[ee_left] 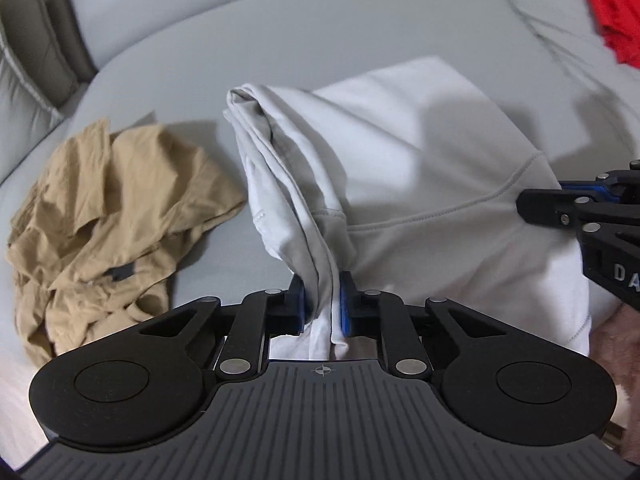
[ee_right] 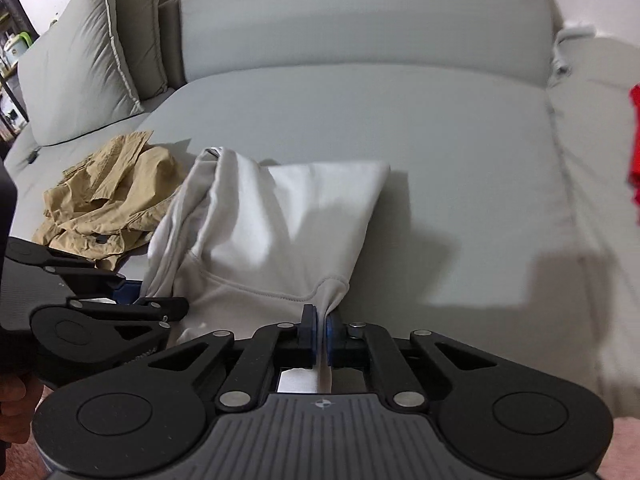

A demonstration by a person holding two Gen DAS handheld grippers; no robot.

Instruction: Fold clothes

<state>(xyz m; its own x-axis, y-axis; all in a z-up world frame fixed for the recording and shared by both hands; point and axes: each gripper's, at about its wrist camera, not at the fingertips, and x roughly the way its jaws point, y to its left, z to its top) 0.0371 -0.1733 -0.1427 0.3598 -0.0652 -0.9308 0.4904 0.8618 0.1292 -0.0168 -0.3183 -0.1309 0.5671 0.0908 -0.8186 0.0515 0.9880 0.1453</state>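
A white hooded sweatshirt lies partly folded on the grey sofa seat; it also shows in the right wrist view. My left gripper is shut on a bunched fold of the sweatshirt at its near left edge. My right gripper is shut on the sweatshirt's near right corner, by the hem seam. The right gripper appears at the right edge of the left wrist view, and the left gripper at the lower left of the right wrist view.
A crumpled tan garment lies left of the sweatshirt, also in the right wrist view. A red garment lies at the far right. Grey cushions lean at the sofa's back left. The sofa backrest runs behind.
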